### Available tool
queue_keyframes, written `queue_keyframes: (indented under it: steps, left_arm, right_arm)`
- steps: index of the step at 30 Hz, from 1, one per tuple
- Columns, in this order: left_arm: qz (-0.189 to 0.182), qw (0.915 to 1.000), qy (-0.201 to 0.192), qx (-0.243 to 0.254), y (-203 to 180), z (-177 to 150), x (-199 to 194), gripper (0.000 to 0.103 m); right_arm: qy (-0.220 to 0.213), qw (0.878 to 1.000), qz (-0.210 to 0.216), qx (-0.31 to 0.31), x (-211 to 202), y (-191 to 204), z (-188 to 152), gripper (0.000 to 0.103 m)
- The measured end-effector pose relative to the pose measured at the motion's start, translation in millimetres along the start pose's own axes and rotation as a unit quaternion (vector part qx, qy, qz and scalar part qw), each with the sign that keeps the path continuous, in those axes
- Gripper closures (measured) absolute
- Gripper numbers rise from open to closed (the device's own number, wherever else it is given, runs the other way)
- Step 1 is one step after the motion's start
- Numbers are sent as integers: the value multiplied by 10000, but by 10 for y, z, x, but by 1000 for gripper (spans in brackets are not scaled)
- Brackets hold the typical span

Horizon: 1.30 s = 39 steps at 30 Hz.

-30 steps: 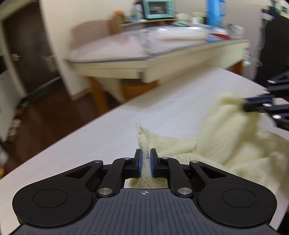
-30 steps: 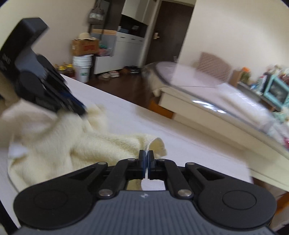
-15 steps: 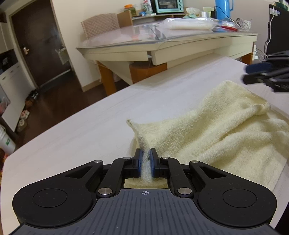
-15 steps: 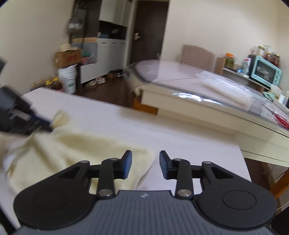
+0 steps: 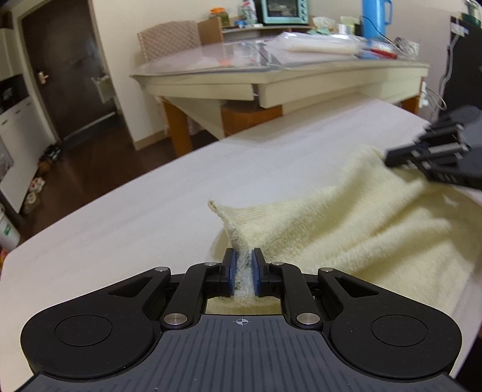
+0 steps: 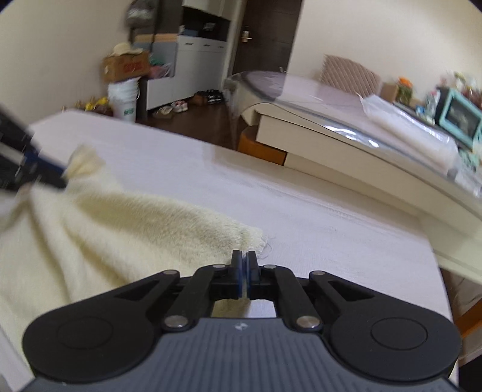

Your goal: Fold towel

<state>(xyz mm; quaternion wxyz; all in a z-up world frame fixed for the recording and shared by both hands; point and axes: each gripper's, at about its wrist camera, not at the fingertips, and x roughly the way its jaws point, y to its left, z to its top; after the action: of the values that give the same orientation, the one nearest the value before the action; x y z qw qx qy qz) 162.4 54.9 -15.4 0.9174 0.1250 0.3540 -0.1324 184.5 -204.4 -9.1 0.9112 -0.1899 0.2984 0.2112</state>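
Note:
A cream towel (image 5: 361, 229) lies spread on the white table (image 5: 150, 229). My left gripper (image 5: 242, 256) pinches a raised fold at the towel's near-left corner; its jaws are opening a little, but the pads still press on the cloth. The far right edge of the towel rises to my right gripper (image 5: 388, 158). In the right wrist view my right gripper (image 6: 244, 256) is shut on the corner of the towel (image 6: 120, 229), with only a thin edge of cloth at its tips. My left gripper (image 6: 61, 181) shows there at the far left, holding the opposite corner.
A second, glass-topped table (image 5: 301, 78) stands beyond the white one, carrying a plastic-wrapped bundle (image 5: 316, 45), a blue jug (image 5: 373, 15) and a teal oven (image 5: 284, 10). A white bucket (image 6: 125, 102), a cardboard box and shoes sit on the dark floor.
My right gripper opened half a second ago, moved onto the towel's right corner and closed there. The towel went from bunched to spread. My left gripper kept its hold.

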Motion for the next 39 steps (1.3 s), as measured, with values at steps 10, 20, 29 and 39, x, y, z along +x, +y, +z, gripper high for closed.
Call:
queue_keyframes:
  steps: [10,20,29,39]
  left_arm:
    - [57,9999,89,-94,18,42,-19,85]
    - [-93,9998,-35,-199,101,294,298,83]
    - [164,9997,151,129,66,174,302,72]
    - [611,9981,57,87,172,331,562,71]
  right_arm:
    - [29,9985,-193,-514,-140,60,-35,87]
    - [-400,9990,158,146,62,-20,272,83]
    - [182,9985,515,-56,-19,48,96,84]
    - [243,9974,672,6,-39,66,104,84]
